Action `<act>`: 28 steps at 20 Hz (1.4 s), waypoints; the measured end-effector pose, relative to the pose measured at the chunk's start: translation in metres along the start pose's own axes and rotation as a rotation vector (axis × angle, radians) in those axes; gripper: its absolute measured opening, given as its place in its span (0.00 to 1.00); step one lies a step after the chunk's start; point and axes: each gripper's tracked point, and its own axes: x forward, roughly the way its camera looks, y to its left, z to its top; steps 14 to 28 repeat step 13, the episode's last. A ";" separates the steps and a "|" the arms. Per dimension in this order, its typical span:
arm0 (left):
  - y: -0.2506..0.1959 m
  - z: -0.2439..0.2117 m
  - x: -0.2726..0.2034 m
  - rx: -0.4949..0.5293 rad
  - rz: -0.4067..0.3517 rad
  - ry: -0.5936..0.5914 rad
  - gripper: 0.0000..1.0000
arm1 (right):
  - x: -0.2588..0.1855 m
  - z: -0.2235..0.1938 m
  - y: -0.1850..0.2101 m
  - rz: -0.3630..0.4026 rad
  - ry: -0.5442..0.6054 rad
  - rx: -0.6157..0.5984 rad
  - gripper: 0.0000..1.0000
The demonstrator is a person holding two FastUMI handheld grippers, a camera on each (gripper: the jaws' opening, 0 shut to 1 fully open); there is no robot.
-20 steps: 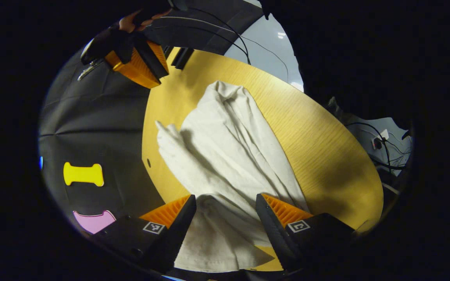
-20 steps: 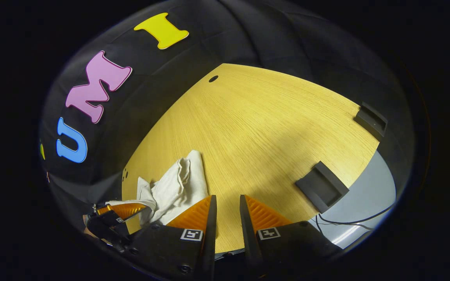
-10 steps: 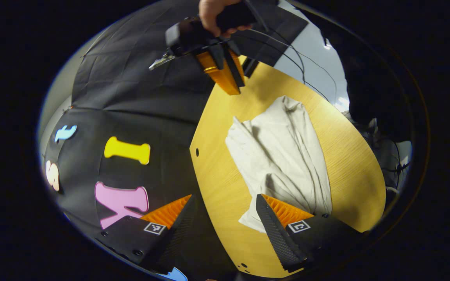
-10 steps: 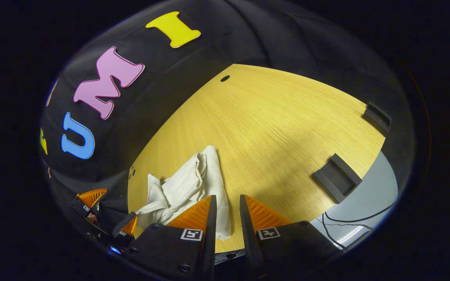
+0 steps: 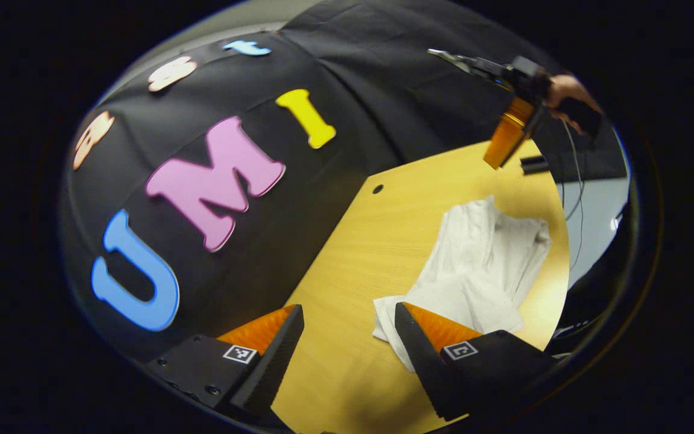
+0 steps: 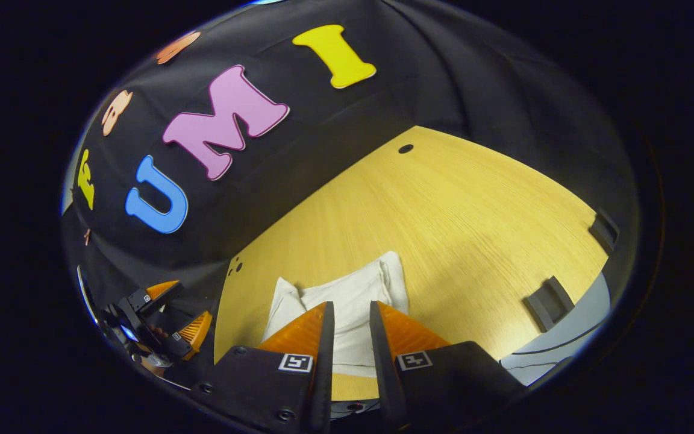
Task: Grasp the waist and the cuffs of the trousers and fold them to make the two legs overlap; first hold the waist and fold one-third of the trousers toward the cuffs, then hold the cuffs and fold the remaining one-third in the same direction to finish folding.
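Note:
The white trousers (image 5: 479,265) lie bunched and folded over on the wooden table (image 5: 383,229), near its right edge in the left gripper view. My left gripper (image 5: 348,308) hangs open above bare wood just left of the cloth, holding nothing. Farther off, a hand holds the right gripper (image 5: 506,135) in the air beyond the trousers. In the right gripper view the trousers (image 6: 359,280) lie right behind my right gripper (image 6: 350,304), whose fingers stand close together with nothing between them. The left gripper (image 6: 169,322) shows at the lower left, off the table's corner.
Two dark blocks (image 6: 549,301) (image 6: 603,228) sit along the table's right edge. A round hole (image 6: 405,148) marks the table (image 6: 443,211) near the wall. Cables (image 5: 570,181) run over the grey floor past the far edge.
My left gripper has drawn back off the trousers and swung left toward the wall, still open. The right gripper has turned and risen a little; the trousers now lie straight ahead of it.

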 end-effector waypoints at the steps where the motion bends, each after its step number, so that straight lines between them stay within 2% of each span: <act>1: 0.003 -0.003 -0.002 -0.081 0.016 0.004 0.96 | 0.000 0.002 0.010 0.014 -0.004 -0.017 0.36; 4: 0.006 -0.010 -0.007 -0.283 0.029 0.007 0.96 | -0.001 0.007 0.042 0.059 -0.015 -0.058 0.36; 9: -0.009 -0.029 -0.025 -0.707 0.008 0.002 0.96 | -0.007 0.009 0.085 0.116 -0.036 -0.184 0.36; 10: -0.010 -0.034 -0.028 -0.763 0.008 0.009 0.97 | -0.007 0.007 0.092 0.124 -0.040 -0.211 0.26; 11: -0.014 -0.038 -0.031 -0.809 0.009 0.019 0.97 | -0.007 0.007 0.099 0.133 -0.043 -0.236 0.46; 12: -0.022 -0.042 -0.036 -0.844 0.009 0.034 0.97 | -0.006 0.006 0.105 0.140 -0.043 -0.258 0.36; 13: -0.029 -0.046 -0.045 -0.869 0.013 0.050 0.97 | -0.005 0.002 0.110 0.151 -0.039 -0.277 0.36; 28: -0.029 -0.046 -0.045 -0.869 0.013 0.050 0.97 | -0.005 0.002 0.110 0.151 -0.039 -0.277 0.36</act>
